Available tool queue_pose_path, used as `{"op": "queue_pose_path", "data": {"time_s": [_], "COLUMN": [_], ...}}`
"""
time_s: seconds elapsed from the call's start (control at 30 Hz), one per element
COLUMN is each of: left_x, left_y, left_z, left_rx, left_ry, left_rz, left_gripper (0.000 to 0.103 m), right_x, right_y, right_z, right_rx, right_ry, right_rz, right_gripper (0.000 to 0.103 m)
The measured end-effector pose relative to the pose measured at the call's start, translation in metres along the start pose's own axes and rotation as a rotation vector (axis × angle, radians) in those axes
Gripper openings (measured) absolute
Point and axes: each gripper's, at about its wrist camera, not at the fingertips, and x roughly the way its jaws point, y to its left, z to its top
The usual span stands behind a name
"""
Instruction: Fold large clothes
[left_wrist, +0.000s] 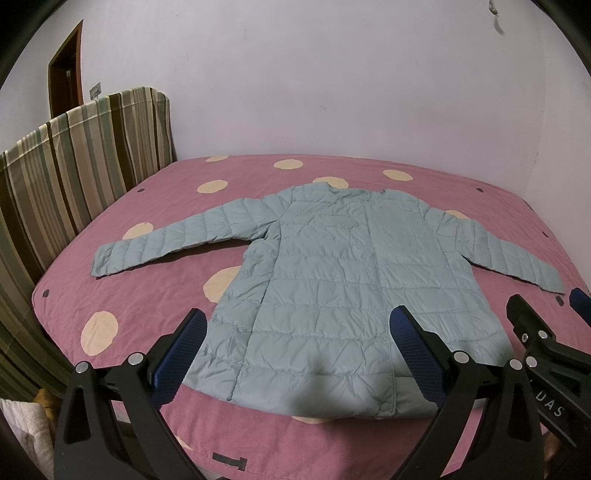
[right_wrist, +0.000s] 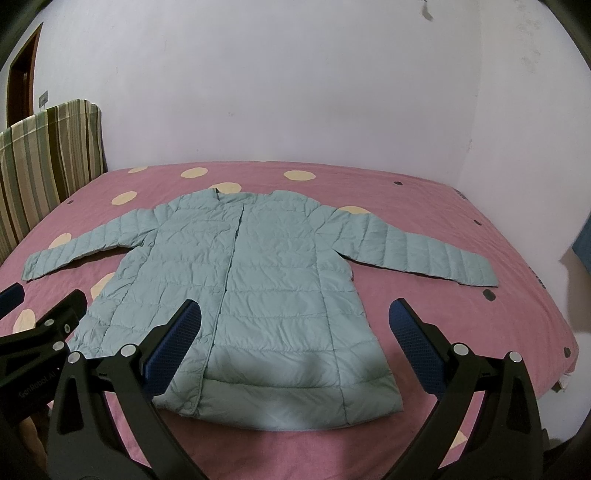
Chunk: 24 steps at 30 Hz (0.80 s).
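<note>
A light blue quilted jacket (left_wrist: 332, 280) lies flat, front up, on the pink bed, collar far, hem near, both sleeves spread out sideways. It shows the same way in the right wrist view (right_wrist: 251, 280). My left gripper (left_wrist: 299, 325) is open and empty, held above the jacket's hem. My right gripper (right_wrist: 293, 317) is open and empty, also above the hem, to the right of the left one. The right gripper's body shows in the left wrist view (left_wrist: 543, 339); the left gripper's body shows in the right wrist view (right_wrist: 40, 332).
The bed has a pink cover with cream dots (left_wrist: 155, 295). A striped headboard (left_wrist: 74, 158) stands at the left. A white wall (left_wrist: 295, 74) runs behind the bed, with a brown door (left_wrist: 66, 70) at far left. The bed's right edge (right_wrist: 565, 332) drops off.
</note>
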Motion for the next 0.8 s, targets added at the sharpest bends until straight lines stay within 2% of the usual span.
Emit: {"op": "queue_pose_path", "data": {"time_s": [0.13,0.37,0.43,0.57,0.6,0.63,0.67,0.7,0.8], "left_x": [0.003,0.051,0.069,0.115,0.125,0.138,0.147,0.157,0.183], "left_y": [0.002,0.022,0.034,0.065,0.074,0.087,0.096,0.109,0.145], "left_z": [-0.002,-0.006,-0.001,0.007,0.008,0.009,0.01,0.01,0.008], "left_rx": [-0.003,-0.062,-0.078,-0.104,-0.118,-0.14,-0.154,-0.17,-0.227], "left_ry": [0.007,0.043,0.068,0.113,0.126,0.137,0.144,0.155,0.185], "left_rz": [0.005,0.068,0.1,0.213,0.238,0.271,0.299,0.332,0.401], "left_gripper": [0.099,0.099,0.099,0.099,0.099,0.099,0.099,0.099,0.099], "right_x": [0.003,0.042,0.058,0.09,0.098,0.109,0.116,0.127,0.157], "right_y": [0.0,-0.019,-0.033,-0.075,-0.086,-0.101,-0.113,-0.13,-0.18], "right_z": [-0.001,-0.01,-0.008,-0.005,-0.004,-0.002,-0.001,0.0,-0.002], "right_rx": [0.005,0.072,0.103,0.209,0.234,0.269,0.295,0.335,0.461], "right_ry": [0.007,0.058,0.081,0.098,0.102,0.11,0.118,0.131,0.173], "right_rz": [0.008,0.043,0.04,0.034,0.029,0.02,0.013,0.002,-0.021], "right_gripper": [0.101,0.101,0.101,0.1,0.099,0.091,0.078,0.072,0.069]}}
